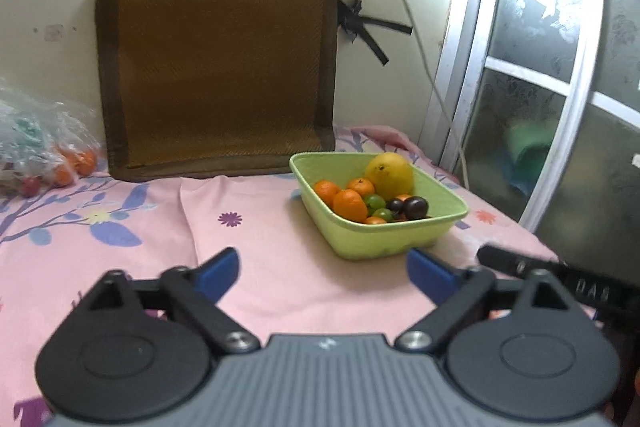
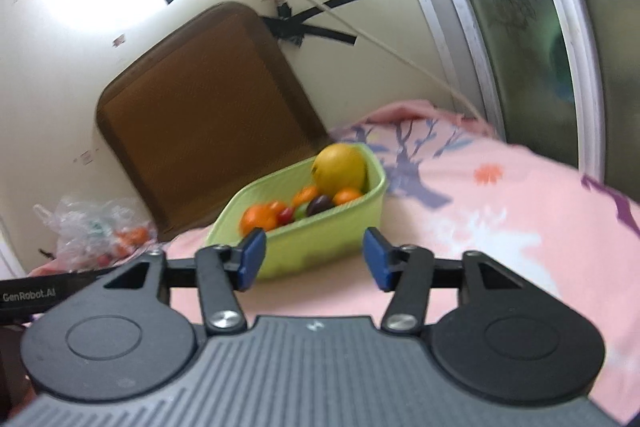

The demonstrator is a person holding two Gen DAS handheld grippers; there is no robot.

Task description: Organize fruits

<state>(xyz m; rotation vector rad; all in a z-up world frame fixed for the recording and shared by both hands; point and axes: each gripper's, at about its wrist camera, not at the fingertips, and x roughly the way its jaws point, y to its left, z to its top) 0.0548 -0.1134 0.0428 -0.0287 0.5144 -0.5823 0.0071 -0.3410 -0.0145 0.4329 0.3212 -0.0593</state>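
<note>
A light green bowl (image 1: 400,239) stands on the pink flowered sheet. It holds a large yellow fruit (image 1: 389,175), several oranges (image 1: 349,205), green fruits (image 1: 374,202) and dark plums (image 1: 416,207). My left gripper (image 1: 323,273) is open and empty, low over the sheet, in front and left of the bowl. In the right wrist view the bowl (image 2: 316,247) with the yellow fruit (image 2: 340,167) lies just ahead of my right gripper (image 2: 314,259), which is open and empty.
A clear plastic bag with oranges (image 1: 48,155) lies at the far left by the wall. A brown mat (image 1: 216,67) leans on the wall behind. A cable (image 1: 420,47) hangs from a power strip. A frosted glass door (image 1: 540,87) stands at the right.
</note>
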